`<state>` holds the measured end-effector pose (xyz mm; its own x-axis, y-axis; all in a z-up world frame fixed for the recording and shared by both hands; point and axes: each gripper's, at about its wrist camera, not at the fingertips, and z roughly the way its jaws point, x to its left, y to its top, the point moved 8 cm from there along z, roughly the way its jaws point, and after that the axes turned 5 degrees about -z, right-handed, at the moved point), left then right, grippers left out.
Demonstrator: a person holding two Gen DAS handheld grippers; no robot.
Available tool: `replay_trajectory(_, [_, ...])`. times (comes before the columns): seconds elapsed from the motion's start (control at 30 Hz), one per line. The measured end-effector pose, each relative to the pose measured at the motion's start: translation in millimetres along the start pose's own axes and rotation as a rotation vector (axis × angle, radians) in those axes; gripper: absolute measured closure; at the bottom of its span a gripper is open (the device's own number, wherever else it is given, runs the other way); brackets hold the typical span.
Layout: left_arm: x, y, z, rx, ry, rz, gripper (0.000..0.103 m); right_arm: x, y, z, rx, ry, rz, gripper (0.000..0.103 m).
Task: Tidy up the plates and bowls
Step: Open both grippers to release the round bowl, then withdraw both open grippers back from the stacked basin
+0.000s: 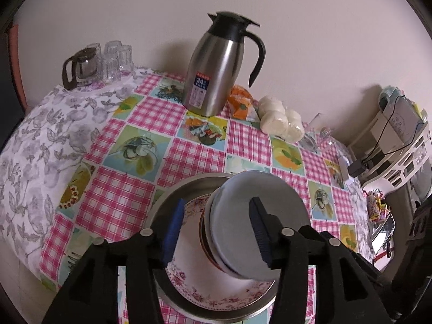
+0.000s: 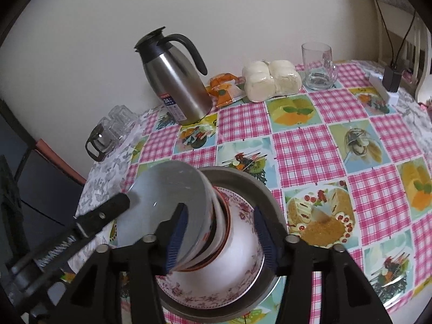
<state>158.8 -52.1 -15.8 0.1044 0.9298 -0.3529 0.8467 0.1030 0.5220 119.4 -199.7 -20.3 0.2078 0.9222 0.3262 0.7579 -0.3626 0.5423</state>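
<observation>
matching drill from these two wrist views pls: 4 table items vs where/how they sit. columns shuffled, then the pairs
Items:
1. steel thermos jug
2. floral plate
3. wrapped white buns
4. empty glass mug

Places:
A. inside the metal tray, under the stacked bowls
B. far right along the wall, beside the buns
C. by the wall, left of the orange packet
D. between the orange packet and the mug

Pairs: 1-C, 2-A, 3-D, 4-B
</observation>
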Motion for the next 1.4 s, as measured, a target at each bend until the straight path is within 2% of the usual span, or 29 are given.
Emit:
replay_trajectory(0.03, [1.8,-0.9,-4.2,-0.010,0.005,-0.002,0.038,2.1,-2.0,-1.9,-0.002,-0.004,-0.008,0.042])
replay_trajectory(0.1, [5.3,-3.1,-10.9,-0.024,0.018,0.000,0.029,4.2,-5.2,-5.5,-0.008,-0.012,-0.020,0.037])
replay_trajectory(0.2, [11.8,-9.6,-18.4,-0.032,0.031,0.004,0.028,9.0,-9.9,-12.3,-0.020,-0.022,-0.046,0.033])
replay_trajectory(0.27, [18.7,-13.8,-21.1,-0.034,0.051,0.002,0.024,11.4,-12.9,-17.0,-0.031,-0.027,-0.059,0.026])
replay_trajectory(0.43, [36.5,-23.1,-26.6,-0.028,0.091,-0.007,0.022,11.6,-22.5,-23.2,-0.040,-0.046,-0.078,0.017])
replay_trajectory(0.47, [39.6,-24.9,-28.0,-0.030,0.098,-0.006,0.020,10.9,-24.2,-23.9,-0.039,-0.049,-0.077,0.013])
replay_trajectory(0.5, [41.7,-26.4,-29.1,-0.032,0.104,-0.003,0.013,9.6,-26.4,-24.9,-0.040,-0.052,-0.077,0.013])
replay_trajectory(0.6, [48.3,-32.4,-32.3,-0.037,0.126,0.013,0.010,6.5,-32.8,-27.5,-0.042,-0.055,-0.075,0.011])
replay_trajectory(0.67, [52.1,-37.9,-31.8,-0.030,0.143,0.022,0.010,4.3,-37.4,-28.5,-0.043,-0.062,-0.076,0.000])
replay_trajectory(0.77, [56.6,-47.5,-29.0,-0.012,0.166,0.037,0.010,2.5,-45.4,-29.2,-0.042,-0.067,-0.075,0.000])
replay_trajectory(0.87, [59.0,-57.3,-26.1,0.009,0.188,0.057,0.005,0.3,-52.6,-29.6,-0.038,-0.073,-0.077,0.000])
replay_trajectory(1.07, [64.6,-71.9,-25.7,0.027,0.215,0.072,0.005,-4.2,-68.9,-27.4,-0.016,-0.088,-0.079,0.000])
replay_trajectory(1.27, [67.3,-83.7,-27.7,0.036,0.212,0.089,0.005,-6.8,-79.4,-30.0,-0.010,-0.107,-0.087,0.000])
replay_trajectory(1.4, [70.4,-89.5,-28.9,0.053,0.206,0.065,0.005,-8.5,-86.0,-30.3,-0.001,-0.116,-0.089,0.000])
